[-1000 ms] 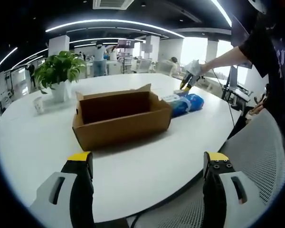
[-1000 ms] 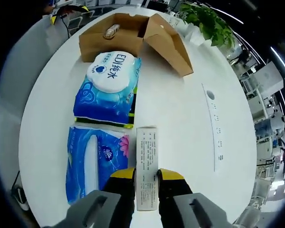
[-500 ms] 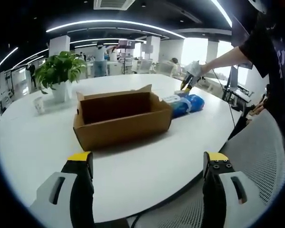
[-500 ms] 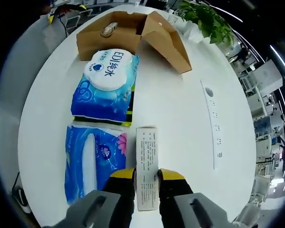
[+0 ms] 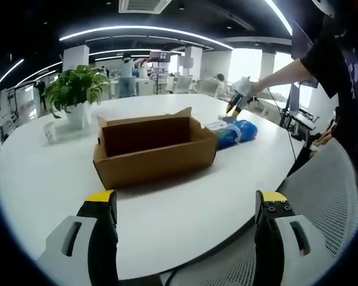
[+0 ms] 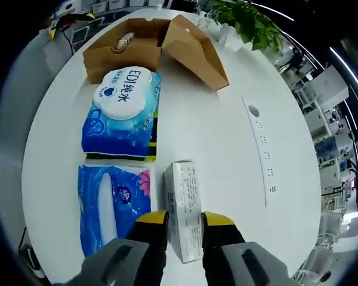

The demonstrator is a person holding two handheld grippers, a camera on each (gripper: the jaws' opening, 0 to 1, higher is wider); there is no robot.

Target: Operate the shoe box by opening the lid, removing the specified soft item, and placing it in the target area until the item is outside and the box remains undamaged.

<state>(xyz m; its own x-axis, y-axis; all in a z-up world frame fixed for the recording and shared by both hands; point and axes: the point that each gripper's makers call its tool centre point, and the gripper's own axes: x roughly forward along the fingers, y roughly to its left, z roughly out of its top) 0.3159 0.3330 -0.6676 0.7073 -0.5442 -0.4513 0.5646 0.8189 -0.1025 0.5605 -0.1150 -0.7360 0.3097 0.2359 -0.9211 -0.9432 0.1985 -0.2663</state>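
1. Two soft packs lie on the white table (image 6: 215, 137), outside the shoe box (image 6: 149, 47): a wet-wipe pack (image 6: 120, 113) with a round white lid, resting on a dark pack whose edge alone is visible, and a blue tissue pack (image 6: 112, 205) just beside it, nearer the right gripper (image 6: 185, 238)
2. Shoe box: brown corrugated cardboard, lid open and folded to one side; a small wrapped object (image 6: 122, 42) lies inside, too small to identify
3. Right gripper: yellow-tipped jaws clamped on a small white carton (image 6: 185, 208), rectangular, printed with fine text that cannot be read; the carton's near end is hidden between the jaws
4. Left gripper (image 5: 185, 205): jaws spread wide, nothing between them, positioned over the near table edge, well apart from the box
5. In the left gripper view the box interior is hidden by its front wall, and the blue packs (image 5: 234, 131) are partly cut off behind its right end
6. A potted plant (image 5: 74, 89), leafy and green in a white pot, stands beyond the box, with a small white cup (image 5: 48, 131) near it
7. A row of small round marks (image 6: 262, 152) runs along the table surface; its nature cannot be made out
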